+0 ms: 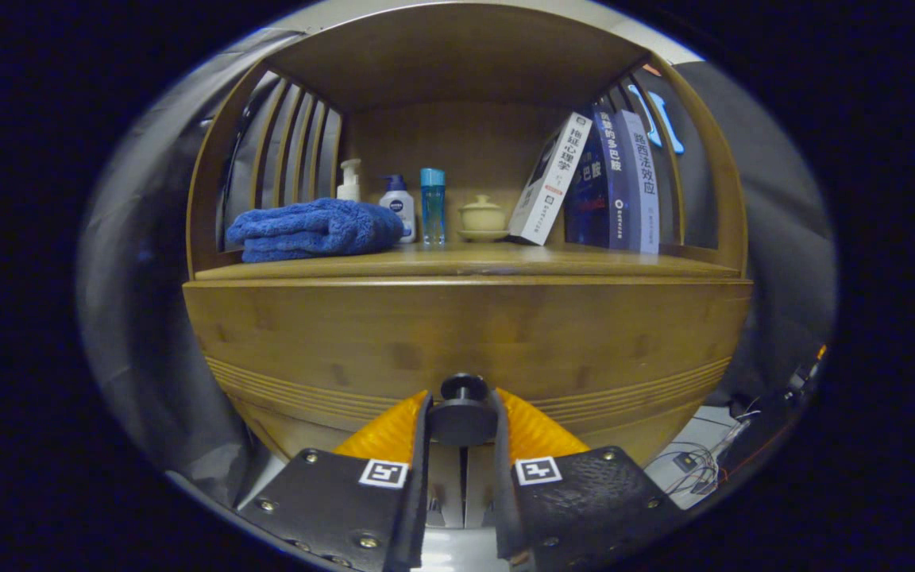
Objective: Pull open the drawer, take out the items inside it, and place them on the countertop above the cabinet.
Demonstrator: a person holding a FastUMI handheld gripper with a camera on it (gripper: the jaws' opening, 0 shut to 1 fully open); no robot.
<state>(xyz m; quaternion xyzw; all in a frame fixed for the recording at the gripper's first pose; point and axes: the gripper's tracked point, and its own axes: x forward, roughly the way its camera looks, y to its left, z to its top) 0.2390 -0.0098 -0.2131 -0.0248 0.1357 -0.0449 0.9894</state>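
White book (550, 179) "拖延心理学"; grey book (638, 183) "路西法效应".

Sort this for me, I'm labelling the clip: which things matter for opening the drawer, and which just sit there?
Job: gripper, shut on the drawer knob; drawer front; countertop.

Lying about: blue towel, pump bottle, lotion bottle, blue bottle, lidded cup, books.

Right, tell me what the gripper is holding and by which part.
The gripper has its jaws closed on the round dark knob of the wooden cabinet drawer, one finger pressing each side of the knob. The drawer front looks closed.
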